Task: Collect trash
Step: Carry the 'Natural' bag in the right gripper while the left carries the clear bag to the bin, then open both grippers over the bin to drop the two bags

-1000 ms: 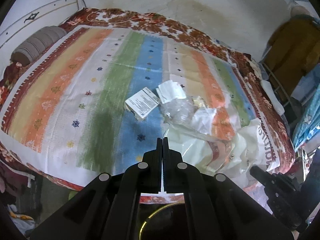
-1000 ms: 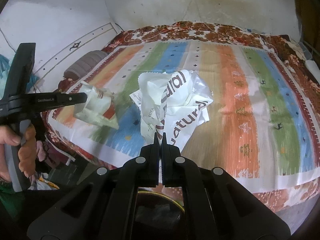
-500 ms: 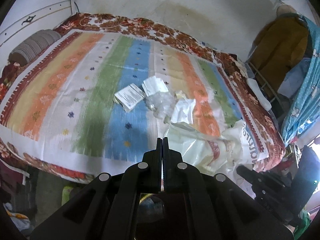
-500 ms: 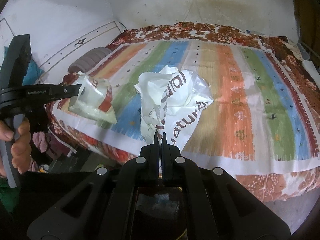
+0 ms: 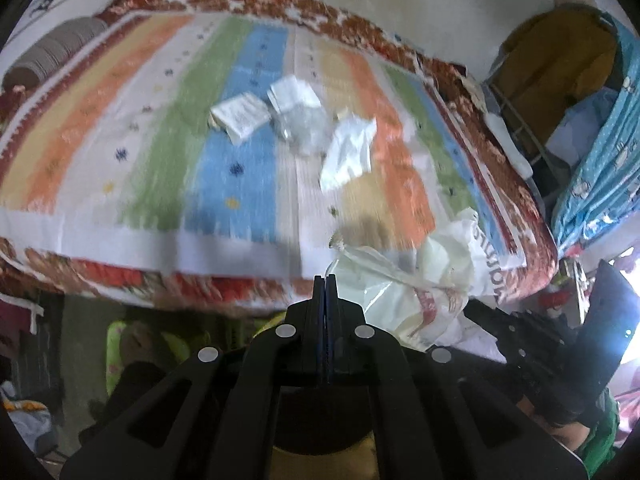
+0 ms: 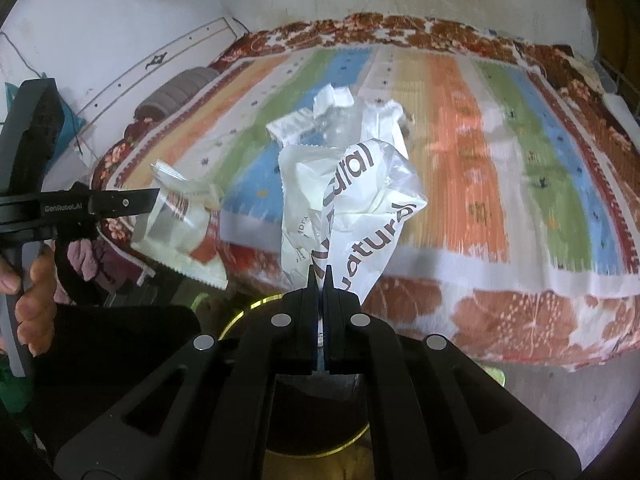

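Observation:
My left gripper (image 5: pixel 325 280) is shut on a clear plastic packet with red print (image 5: pixel 384 296), which hangs off the bed's front edge. From the right wrist view, that left gripper (image 6: pixel 156 199) pinches the packet (image 6: pixel 180 228) at its top; a hand (image 6: pixel 32 308) grips the handle. My right gripper (image 6: pixel 319 276) is shut on a crumpled white plastic bag printed "natural" (image 6: pixel 352 200). Back on the striped bedspread (image 5: pixel 140 140) lie a printed paper carton (image 5: pixel 240 116), clear crumpled plastic (image 5: pixel 304 128) and a white paper piece (image 5: pixel 348 152).
A round dark container with a yellow rim (image 6: pixel 244 310) sits under the grippers, mostly hidden by them. A grey rolled pillow (image 5: pixel 48 52) lies at the bed's far left. Blue patterned cloth (image 5: pixel 600 160) hangs at the right. Yellow-green cloth (image 5: pixel 120 340) lies by the floor.
Both grippers drew back from the bed and sank, taking the packet and the bag along. The bed's front edge is now in view and the loose trash lies farther off.

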Action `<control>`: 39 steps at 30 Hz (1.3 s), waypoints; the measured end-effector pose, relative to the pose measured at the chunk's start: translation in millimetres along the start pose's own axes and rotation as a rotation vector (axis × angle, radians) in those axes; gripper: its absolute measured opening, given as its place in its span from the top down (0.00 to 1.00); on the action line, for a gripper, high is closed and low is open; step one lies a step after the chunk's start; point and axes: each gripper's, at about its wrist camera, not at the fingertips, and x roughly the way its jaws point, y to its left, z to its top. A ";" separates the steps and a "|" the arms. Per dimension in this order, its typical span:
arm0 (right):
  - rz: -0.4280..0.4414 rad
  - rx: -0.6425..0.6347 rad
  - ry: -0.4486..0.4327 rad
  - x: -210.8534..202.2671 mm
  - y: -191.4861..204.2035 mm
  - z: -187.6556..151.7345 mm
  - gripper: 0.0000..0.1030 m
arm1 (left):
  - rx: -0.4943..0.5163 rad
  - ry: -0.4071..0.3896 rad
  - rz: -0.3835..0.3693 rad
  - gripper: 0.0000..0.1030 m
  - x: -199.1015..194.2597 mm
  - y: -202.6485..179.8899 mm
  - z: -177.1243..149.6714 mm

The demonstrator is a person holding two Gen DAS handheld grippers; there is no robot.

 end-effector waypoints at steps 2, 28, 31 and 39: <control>0.008 0.020 0.032 5.4 -1.8 -8.9 0.99 | 0.004 0.016 0.012 1.00 4.0 0.7 -5.9; 0.029 0.093 0.335 68.0 -6.7 -64.4 0.99 | 0.192 0.300 0.194 1.00 89.0 -20.0 -57.7; 0.018 0.097 0.368 80.0 -7.1 -67.9 0.99 | 0.220 0.327 0.226 1.00 100.7 -22.3 -63.0; 0.012 0.135 0.419 98.4 -12.5 -71.2 0.69 | 0.163 0.315 0.202 0.65 100.5 -16.0 -52.7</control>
